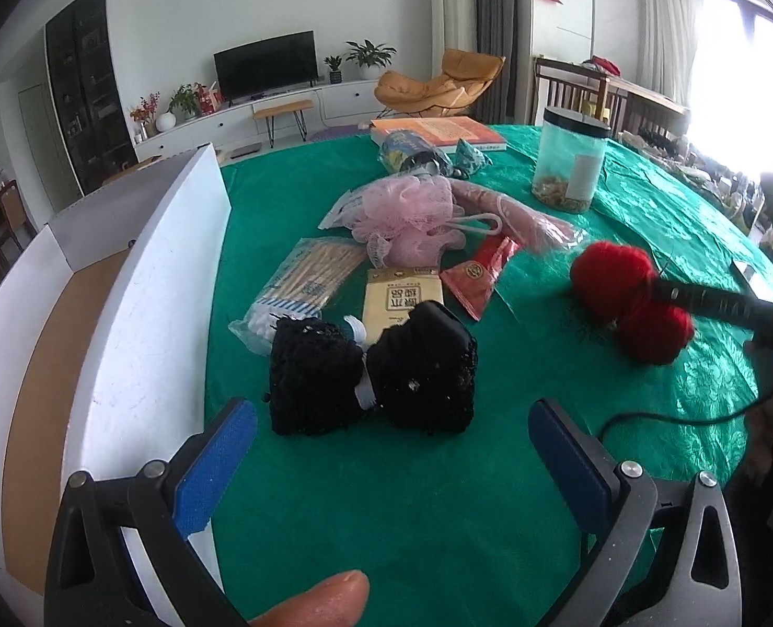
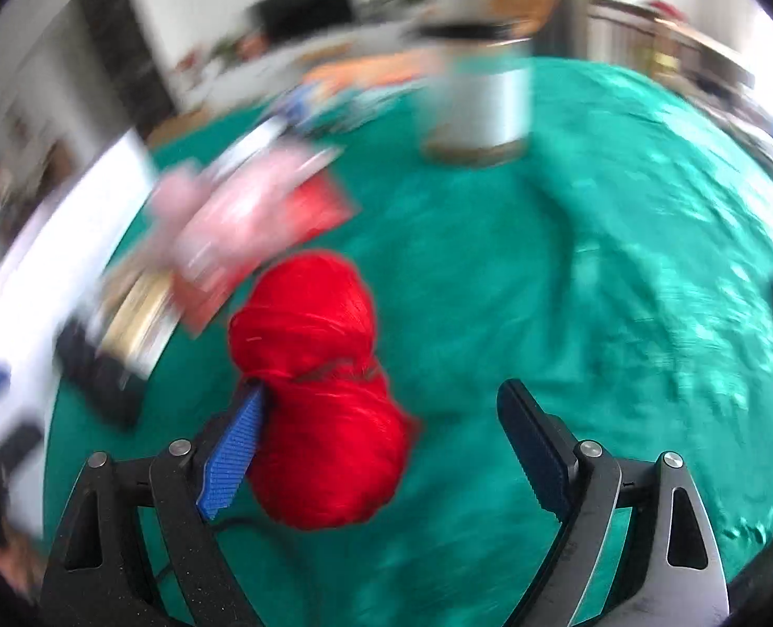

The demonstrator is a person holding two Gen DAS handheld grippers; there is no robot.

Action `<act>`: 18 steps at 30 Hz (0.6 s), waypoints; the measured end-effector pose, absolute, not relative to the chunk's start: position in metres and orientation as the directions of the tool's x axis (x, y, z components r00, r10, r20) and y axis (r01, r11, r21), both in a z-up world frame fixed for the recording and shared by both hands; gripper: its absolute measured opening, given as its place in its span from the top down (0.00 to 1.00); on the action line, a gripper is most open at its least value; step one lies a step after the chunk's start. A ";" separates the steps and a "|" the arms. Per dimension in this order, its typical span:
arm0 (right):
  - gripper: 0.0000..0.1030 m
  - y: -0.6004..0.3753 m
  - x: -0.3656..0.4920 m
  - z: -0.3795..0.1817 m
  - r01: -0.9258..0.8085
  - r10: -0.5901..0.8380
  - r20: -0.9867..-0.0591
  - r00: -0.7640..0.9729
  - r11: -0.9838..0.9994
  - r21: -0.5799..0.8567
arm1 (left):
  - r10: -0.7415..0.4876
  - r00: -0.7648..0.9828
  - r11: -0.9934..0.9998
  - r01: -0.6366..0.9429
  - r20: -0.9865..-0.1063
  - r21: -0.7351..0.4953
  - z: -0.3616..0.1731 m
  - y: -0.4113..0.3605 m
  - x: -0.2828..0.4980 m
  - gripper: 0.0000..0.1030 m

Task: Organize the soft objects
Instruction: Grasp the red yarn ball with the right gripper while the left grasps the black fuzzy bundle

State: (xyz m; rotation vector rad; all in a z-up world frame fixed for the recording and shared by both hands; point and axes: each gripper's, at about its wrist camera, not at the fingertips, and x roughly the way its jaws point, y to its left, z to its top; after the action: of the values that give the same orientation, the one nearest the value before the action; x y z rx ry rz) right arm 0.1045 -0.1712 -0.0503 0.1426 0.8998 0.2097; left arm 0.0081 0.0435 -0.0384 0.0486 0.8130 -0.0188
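Looking across the green-clothed worktop (image 1: pixel 438 496) from the left wrist camera, we find a white-walled cardboard box (image 1: pixel 140 282) at the left edge of the frame, its brown floor bare where we can see it. Just right of it, at lower centre, the left claw (image 1: pixel 391 439) stands wide open with nothing between its blue pads, a fingertip (image 1: pixel 318 598) showing at the bottom edge. Ahead of the claw lies a black mesh pouf (image 1: pixel 370 371), pinched at its middle by a white band. Behind it we see a bag of cotton swabs (image 1: pixel 292 292), a yellow packet (image 1: pixel 402 298), a pink bath pouf (image 1: pixel 407 214) and a red sachet (image 1: pixel 477 277). Further back stand a book (image 1: pixel 438 133) and a clear jar (image 1: pixel 569 159) with a black lid. At the right of the frame a red yarn bundle (image 1: pixel 629 303) rests on the cloth, with the right claw (image 1: pixel 700 303) reaching in over it.

In the blurred right wrist view, we see the red yarn bundle (image 2: pixel 318 392) left of centre at the bottom, touching the left blue pad (image 2: pixel 232 454) of the right claw (image 2: pixel 381 449). That claw is spread wide, its right pad well apart from the yarn, so it has no grip on it.
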 end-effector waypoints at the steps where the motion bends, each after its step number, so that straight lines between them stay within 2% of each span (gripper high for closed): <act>1: 0.13 -0.184 0.104 -0.049 -0.078 0.229 -0.744 0.627 0.970 0.232 | 0.000 0.680 0.998 0.045 -0.733 0.041 -0.041 0.041 0.009 0.00; 4: 0.13 -0.212 0.099 -0.051 0.000 0.246 -0.726 0.642 0.947 0.320 | 0.004 0.651 0.999 0.039 -0.759 0.039 -0.053 0.039 0.016 0.00; 8: 0.13 -0.224 0.093 -0.045 0.001 0.287 -0.692 0.662 0.923 0.384 | -0.009 0.593 1.000 -0.003 -0.805 -0.013 -0.071 0.048 0.031 0.00; 15: 0.13 -0.209 0.102 -0.045 -0.033 0.288 -0.708 0.644 0.936 0.350 | 0.024 0.602 1.000 -0.027 -0.798 0.010 -0.083 0.047 0.075 0.00; 18: 0.13 -0.208 0.102 -0.045 -0.039 0.288 -0.706 0.646 0.937 0.347 | 0.020 0.599 0.998 -0.054 -0.800 -0.015 -0.075 0.044 0.098 0.00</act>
State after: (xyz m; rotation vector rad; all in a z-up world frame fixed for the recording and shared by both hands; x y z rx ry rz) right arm 0.1015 -0.2077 -0.0453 0.3147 0.8509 0.1894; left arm 0.0979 0.0443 -0.0754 -0.0392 0.9273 0.0433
